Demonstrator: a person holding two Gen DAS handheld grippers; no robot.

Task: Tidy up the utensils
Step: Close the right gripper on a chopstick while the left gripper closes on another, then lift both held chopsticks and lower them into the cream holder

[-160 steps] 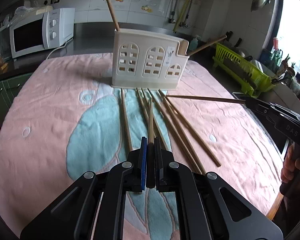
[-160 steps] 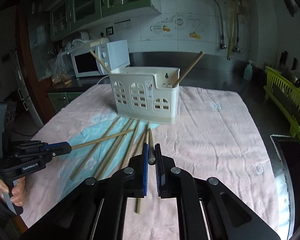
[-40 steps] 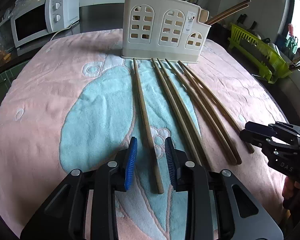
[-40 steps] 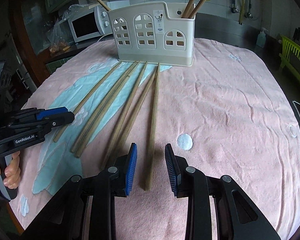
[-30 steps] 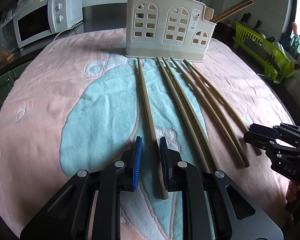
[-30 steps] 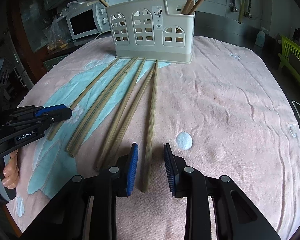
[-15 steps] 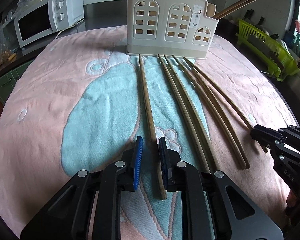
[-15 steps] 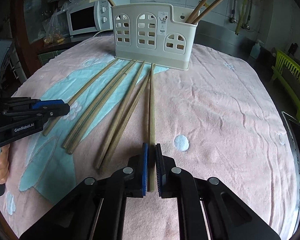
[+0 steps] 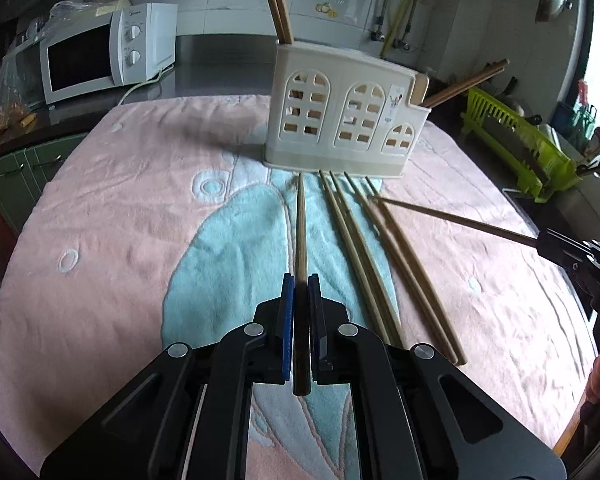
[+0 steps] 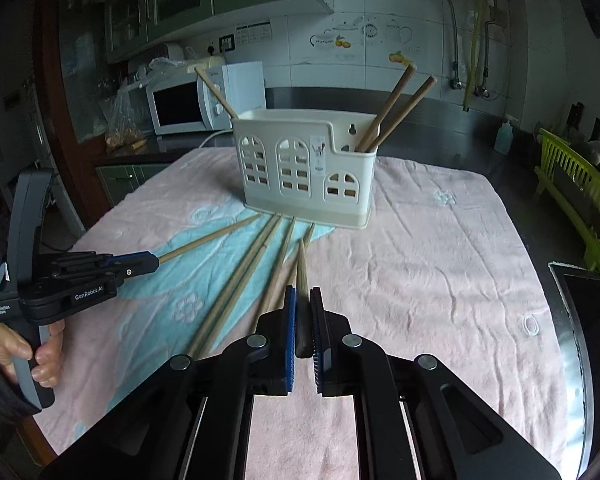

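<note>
Chopsticks are now clamped and lifted, one in the left gripper (image 9: 298, 300) and one in the right gripper (image 10: 303, 312), ready for the holder (image 10: 306, 164).

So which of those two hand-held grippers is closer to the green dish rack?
Right. The right hand-held gripper is over the middle of the towel, with the green dish rack off to its right. The left hand-held gripper is further left, near the opposite edge.
</note>
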